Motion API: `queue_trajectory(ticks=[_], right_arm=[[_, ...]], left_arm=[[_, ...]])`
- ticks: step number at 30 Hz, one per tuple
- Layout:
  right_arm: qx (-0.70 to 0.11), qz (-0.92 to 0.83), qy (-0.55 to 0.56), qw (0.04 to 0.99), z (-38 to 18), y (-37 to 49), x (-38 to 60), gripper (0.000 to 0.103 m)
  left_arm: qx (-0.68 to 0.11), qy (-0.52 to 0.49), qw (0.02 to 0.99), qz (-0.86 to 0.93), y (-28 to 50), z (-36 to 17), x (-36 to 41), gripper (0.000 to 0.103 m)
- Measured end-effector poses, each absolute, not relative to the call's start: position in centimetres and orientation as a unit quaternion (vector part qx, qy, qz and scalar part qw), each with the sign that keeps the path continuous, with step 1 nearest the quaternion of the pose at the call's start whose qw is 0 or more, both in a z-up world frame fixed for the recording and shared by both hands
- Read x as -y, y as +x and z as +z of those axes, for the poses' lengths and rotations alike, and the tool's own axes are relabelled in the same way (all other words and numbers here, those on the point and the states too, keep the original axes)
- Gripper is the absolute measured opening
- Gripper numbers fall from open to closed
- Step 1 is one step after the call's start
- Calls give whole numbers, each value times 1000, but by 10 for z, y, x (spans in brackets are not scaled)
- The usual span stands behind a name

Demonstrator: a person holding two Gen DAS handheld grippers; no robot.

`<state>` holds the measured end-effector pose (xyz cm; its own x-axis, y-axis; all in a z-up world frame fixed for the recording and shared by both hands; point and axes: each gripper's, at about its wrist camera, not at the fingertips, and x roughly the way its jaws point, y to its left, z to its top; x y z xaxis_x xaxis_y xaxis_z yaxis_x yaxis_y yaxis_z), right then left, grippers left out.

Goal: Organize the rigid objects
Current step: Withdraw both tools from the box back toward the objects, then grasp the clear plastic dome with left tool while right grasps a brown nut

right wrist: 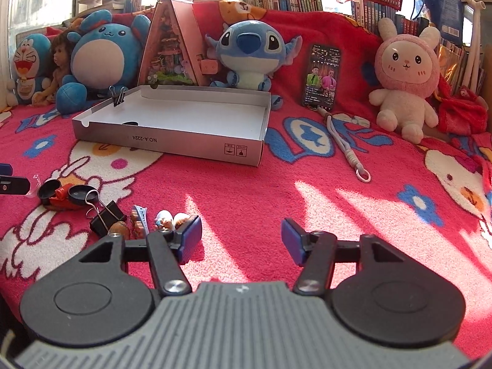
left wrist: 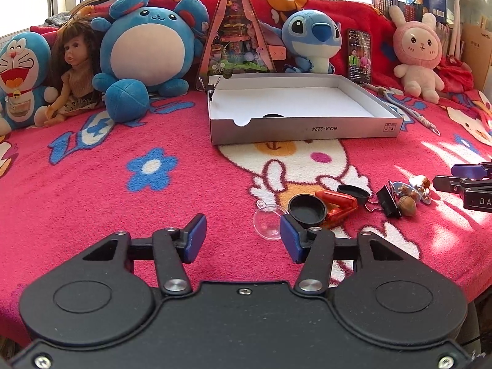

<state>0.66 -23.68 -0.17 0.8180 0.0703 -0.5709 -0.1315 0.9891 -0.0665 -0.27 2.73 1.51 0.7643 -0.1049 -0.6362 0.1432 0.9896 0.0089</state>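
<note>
Both claws hovered with jaws parted and nothing between the blue pads: the left claw [left wrist: 243,236] stood over the red cartoon-print blanket [left wrist: 123,209], its right-hand pad just in front of a clear plastic half-dome [left wrist: 267,224] and a black round cap [left wrist: 307,211]; the right claw [right wrist: 241,240] hung over a sunlit patch of the same blanket, its left-hand pad close beside two small figurines [right wrist: 172,219]. Between the two claws lay the cluster of small rigid objects: the cap resting against a red angular piece [left wrist: 339,204], a second black cap [left wrist: 353,193] behind it, a black binder clip [left wrist: 388,200], an acorn-shaped trinket [left wrist: 406,205] and a small figure with a blue clip [right wrist: 140,219]. Farther back sat the open shallow cardboard box [left wrist: 307,127], white inside, with another binder clip [right wrist: 118,97] clamped on its far-left corner and a dark round item [left wrist: 273,115] on its floor. Behind the box stood a row of plush toys, a doll [left wrist: 73,70], a triangular display case [left wrist: 236,30] and a lit phone [right wrist: 322,75] leaning upright.
</note>
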Motion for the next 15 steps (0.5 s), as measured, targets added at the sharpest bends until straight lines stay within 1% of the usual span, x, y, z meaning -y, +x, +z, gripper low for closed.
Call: queue_trajectory(ticks=[2, 6, 12, 15], right_arm=[[-302, 64, -53, 950, -4, 7, 231, 60], [-308, 78, -60, 946, -8, 11, 219, 51], [-308, 92, -62, 945, -11, 14, 207, 45], [-308, 92, -59, 945, -11, 16, 204, 43]], left_arm=[[-340, 27, 937, -72, -2, 13, -25, 47], [-342, 34, 936, -76, 0, 9, -18, 46], [-339, 39, 937, -72, 5, 3, -12, 44], [-333, 35, 940, -70, 6, 1, -11, 35]])
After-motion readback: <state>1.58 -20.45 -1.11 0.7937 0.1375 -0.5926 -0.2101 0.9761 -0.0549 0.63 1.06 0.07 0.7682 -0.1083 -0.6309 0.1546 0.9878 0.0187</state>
